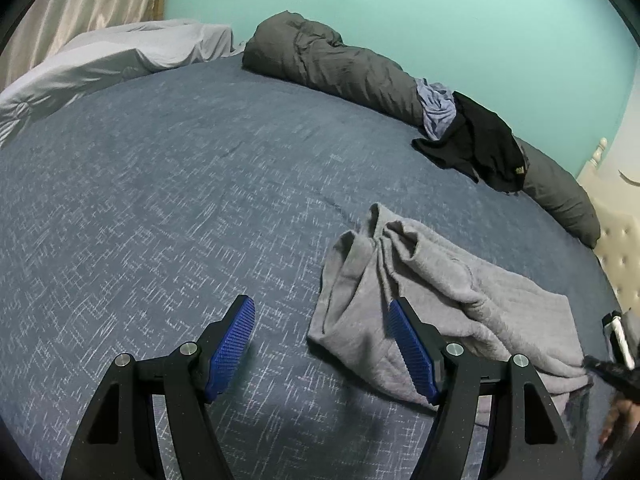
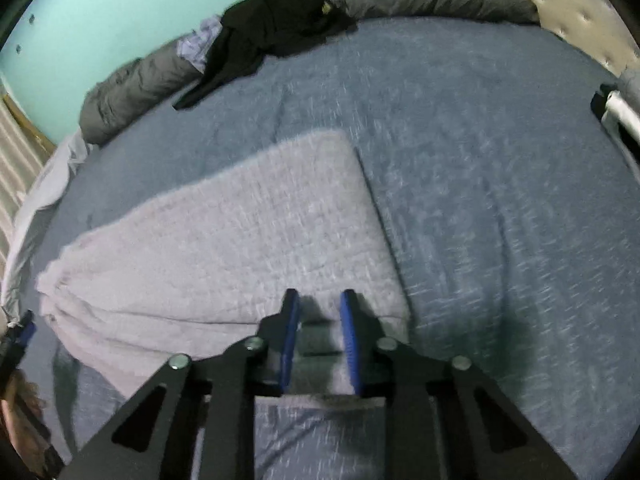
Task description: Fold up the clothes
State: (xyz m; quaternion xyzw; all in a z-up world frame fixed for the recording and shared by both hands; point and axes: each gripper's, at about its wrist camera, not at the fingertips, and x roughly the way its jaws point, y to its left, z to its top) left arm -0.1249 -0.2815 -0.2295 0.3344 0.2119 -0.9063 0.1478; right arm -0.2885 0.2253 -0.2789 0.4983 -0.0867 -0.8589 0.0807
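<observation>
A grey sweatshirt-like garment (image 1: 460, 280) lies rumpled on the blue bedsheet (image 1: 180, 200). My left gripper (image 1: 322, 302) hovers open at its left edge. The right-hand finger (image 1: 412, 344) overlaps the cloth and the other is over bare sheet. In the right wrist view the same garment (image 2: 224, 232) spreads flatter, and the picture is blurred by motion. My right gripper (image 2: 319, 292) sits at the garment's near hem with its fingers drawn close on a fold of cloth. The left wrist view shows that gripper (image 1: 612, 368) at the far right, where the garment's edge runs to it.
A black garment (image 1: 480, 148) and a pale blue one (image 1: 438, 112) lie on a rolled dark grey duvet (image 1: 332, 64) along the teal wall. White pillows (image 1: 120, 52) sit far left, a tufted headboard (image 1: 620, 248) right. A black-and-white object (image 2: 616, 112) lies near the headboard.
</observation>
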